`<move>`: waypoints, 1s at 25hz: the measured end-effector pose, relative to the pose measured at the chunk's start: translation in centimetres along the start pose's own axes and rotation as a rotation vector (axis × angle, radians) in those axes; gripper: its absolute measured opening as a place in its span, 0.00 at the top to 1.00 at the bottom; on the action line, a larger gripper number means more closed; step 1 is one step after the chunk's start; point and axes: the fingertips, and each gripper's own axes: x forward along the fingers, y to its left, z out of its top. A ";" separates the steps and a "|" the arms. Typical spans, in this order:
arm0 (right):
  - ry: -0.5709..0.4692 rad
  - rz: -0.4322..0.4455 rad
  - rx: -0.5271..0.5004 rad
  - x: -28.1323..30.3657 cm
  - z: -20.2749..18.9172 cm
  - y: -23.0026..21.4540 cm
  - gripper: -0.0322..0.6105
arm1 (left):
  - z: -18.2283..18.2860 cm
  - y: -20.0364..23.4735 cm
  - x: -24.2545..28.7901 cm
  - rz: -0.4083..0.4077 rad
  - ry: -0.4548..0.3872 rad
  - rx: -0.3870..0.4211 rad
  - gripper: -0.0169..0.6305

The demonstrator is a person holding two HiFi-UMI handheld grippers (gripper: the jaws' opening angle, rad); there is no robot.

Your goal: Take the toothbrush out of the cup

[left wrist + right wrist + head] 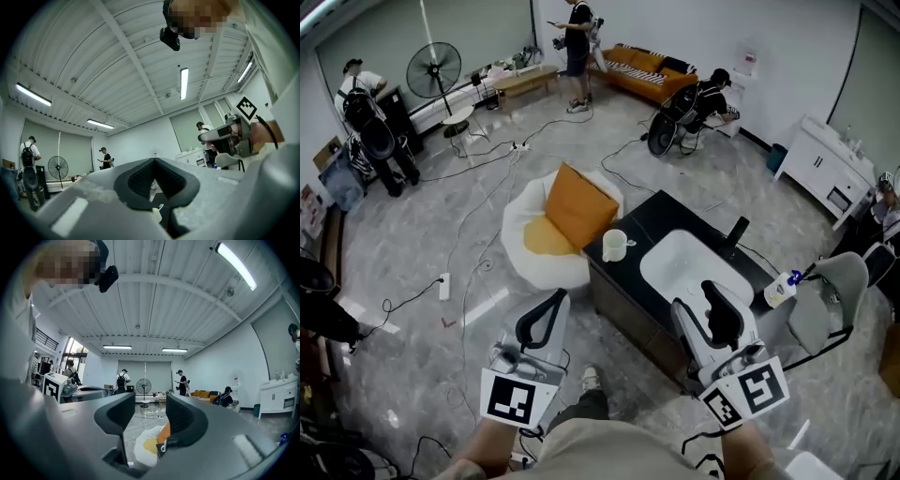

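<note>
A white cup (615, 246) stands on the left end of a black counter (661, 214), beside a white sink (689, 267). Through the left gripper view I see the cup (156, 213) with a toothbrush (161, 206) tip sticking out of it. My left gripper (556, 297) hangs over the floor, short of the counter, with its jaws shut (153, 160) and nothing in them. My right gripper (696, 298) hovers above the sink's near edge, open (149, 404) and empty. Both are well apart from the cup.
An egg-shaped beanbag (546, 246) with an orange cushion (578, 214) lies just left of the counter. A black faucet (737, 230), a white bottle (779, 290) and a grey chair (834, 295) are at the right. Cables cross the floor; several people stand far off.
</note>
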 end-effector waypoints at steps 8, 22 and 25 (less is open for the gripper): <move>-0.005 -0.043 -0.023 10.1 0.4 0.0 0.62 | -1.0 8.7 5.2 -0.038 -0.017 0.005 0.97; 0.052 -0.084 -0.005 16.7 -1.7 -2.6 0.63 | -3.9 13.6 10.3 -0.052 0.012 -0.043 0.97; 0.056 -0.089 -0.008 17.0 -1.9 -3.5 0.63 | -4.2 13.6 11.1 -0.048 0.016 -0.046 0.97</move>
